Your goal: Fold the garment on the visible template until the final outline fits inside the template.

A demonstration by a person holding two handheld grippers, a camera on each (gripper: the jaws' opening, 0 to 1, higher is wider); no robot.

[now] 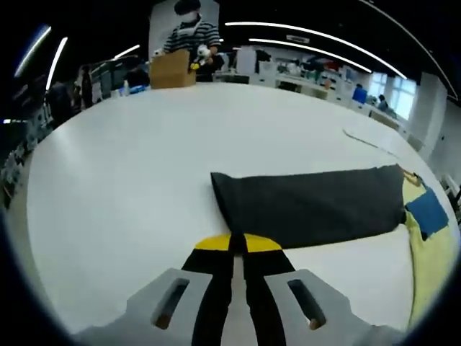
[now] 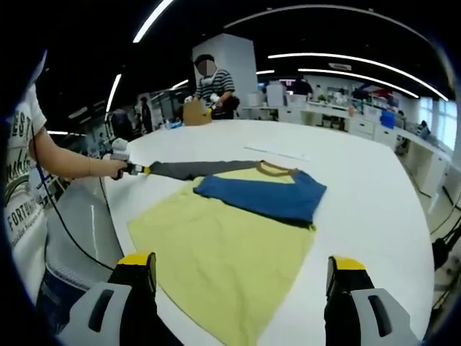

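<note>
Garment of yellow, blue and dark grey cloth (image 2: 230,245) lies flat on the white desk (image 2: 360,194), grey sleeve stretched toward ten o'clock. Left tongs (image 1: 238,244) pinch that sleeve's cuff; right tongs (image 2: 241,270) gape wide.

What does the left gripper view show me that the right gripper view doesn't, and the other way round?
Left gripper view: a close look at the left claw, jaws shut on the edge of the dark sleeve. Right gripper view: the right claw with jaws wide apart, and a hand holding the left claw. Both: the dark sleeve, the yellow shirt body, the blue sleeve and the white table.
</note>
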